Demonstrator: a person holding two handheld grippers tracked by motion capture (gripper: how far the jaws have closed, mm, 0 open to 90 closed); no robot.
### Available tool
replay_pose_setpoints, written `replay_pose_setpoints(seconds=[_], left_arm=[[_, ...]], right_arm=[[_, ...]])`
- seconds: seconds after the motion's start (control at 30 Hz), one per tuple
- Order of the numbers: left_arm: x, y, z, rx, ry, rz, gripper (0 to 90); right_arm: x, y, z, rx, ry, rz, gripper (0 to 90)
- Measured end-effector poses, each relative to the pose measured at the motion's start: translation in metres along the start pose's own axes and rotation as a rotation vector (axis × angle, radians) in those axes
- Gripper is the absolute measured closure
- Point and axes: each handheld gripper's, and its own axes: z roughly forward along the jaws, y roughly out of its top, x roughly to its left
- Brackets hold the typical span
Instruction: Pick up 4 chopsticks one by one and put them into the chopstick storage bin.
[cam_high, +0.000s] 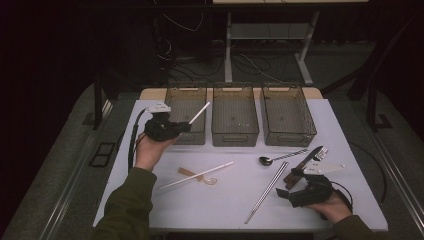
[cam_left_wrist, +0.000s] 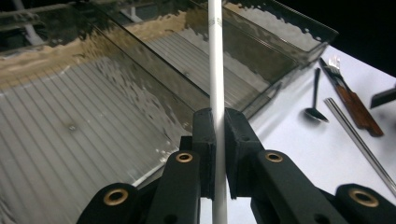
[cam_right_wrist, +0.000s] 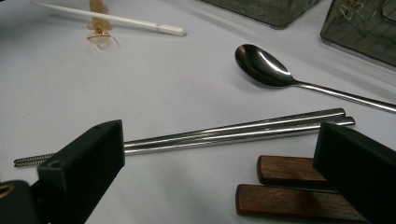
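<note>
Left of centre in the high view: left gripper (cam_high: 184, 125) raised above the bench (cam_high: 230, 205), jaws clamped on a white chopstick (cam_high: 199, 113) slanting over the leftmost bin (cam_high: 186, 107). Lower centre: second white chopstick (cam_high: 196, 175) lying across a small amber spoon (cam_high: 198, 176). Right of centre: metal spoon (cam_high: 280, 158), steel chopsticks (cam_high: 267, 191), wood-handled cutlery (cam_high: 304, 164). Lower right: right gripper (cam_high: 289, 183), jaws wide apart, holding nothing, just above the steel chopsticks and wooden handles.

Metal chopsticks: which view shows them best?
The right gripper view: the metal chopsticks lie side by side, close up between the open right gripper. The high view shows them small; the left gripper view catches one end.
</note>
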Motion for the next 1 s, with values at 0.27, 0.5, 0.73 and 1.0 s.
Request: replay_pose_setpoints(seconds=[0.27,0.5,0.73,1.0], left_arm=[[0.014,0.009,0.007,-0.032,0.030,-0.018,83.3],[0.024,0.022,0.013,-0.066,0.068,-0.028,83.3],[0.033,0.038,0.022,-0.091,0.091,-0.037,83.4],[0.045,0.056,0.029,-0.108,0.127,-0.044,83.5]], right_arm=[[0.000,0.000,0.000,-0.004,0.002,-0.002,2.3],[0.000,0.000,0.000,-0.003,0.001,-0.005,2.3],[0.000,0.000,-0.002,-0.010,-0.001,-0.002,2.3],[-0.001,0.000,-0.003,-0.012,0.000,0.000,2.3]])
